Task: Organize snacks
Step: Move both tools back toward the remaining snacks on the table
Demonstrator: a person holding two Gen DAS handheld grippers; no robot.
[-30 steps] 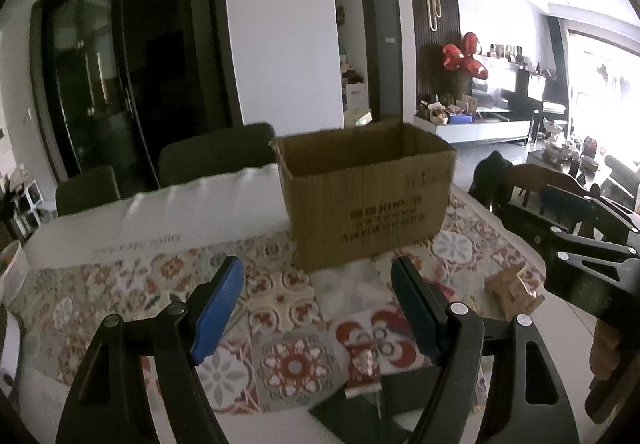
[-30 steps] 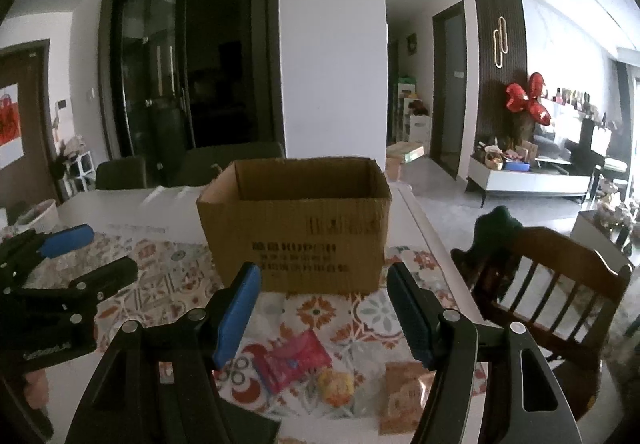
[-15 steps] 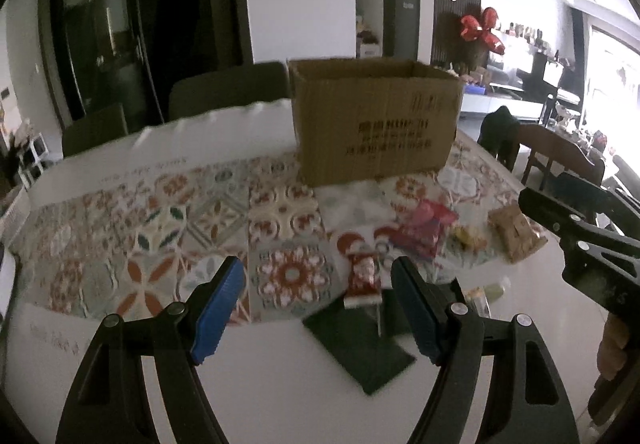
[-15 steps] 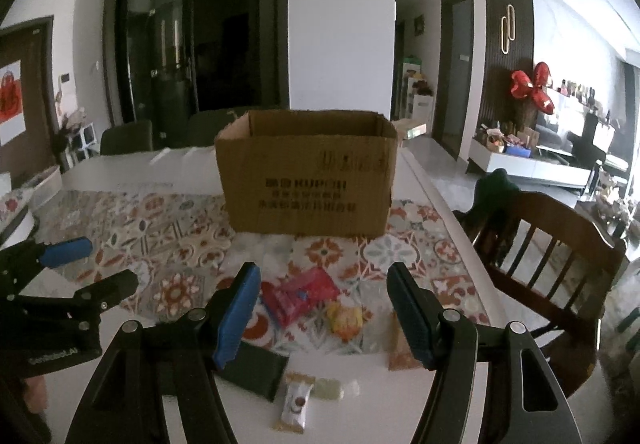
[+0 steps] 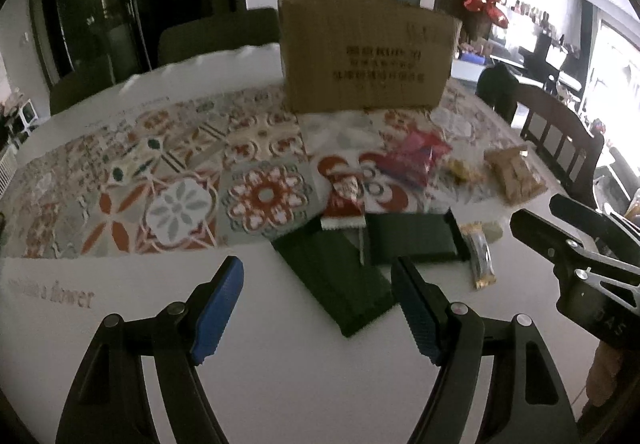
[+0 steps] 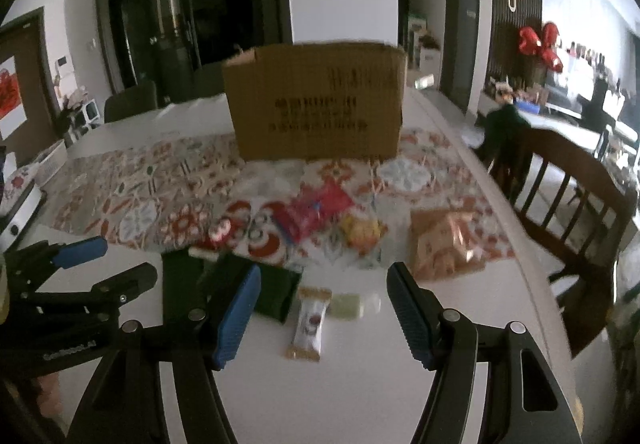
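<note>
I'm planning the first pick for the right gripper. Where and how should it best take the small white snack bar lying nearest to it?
Probably across the middle of the white snack bar, coming down from above. It lies flat on the bare white table, long axis pointing roughly away from the right gripper, so open jaws would span its narrow width. The pale green packet sits close on its right, so keep that finger tight in.

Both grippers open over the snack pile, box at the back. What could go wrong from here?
1. The red-and-white packet overlaps the dark green packs; closing the left gripper there may catch two items or drag one.
2. The small wrapped bar and pale green piece lie flat on the smooth white table; the right gripper may push them rather than pinch.
3. The cardboard box has tall walls: a low carry could clip its front.
</note>
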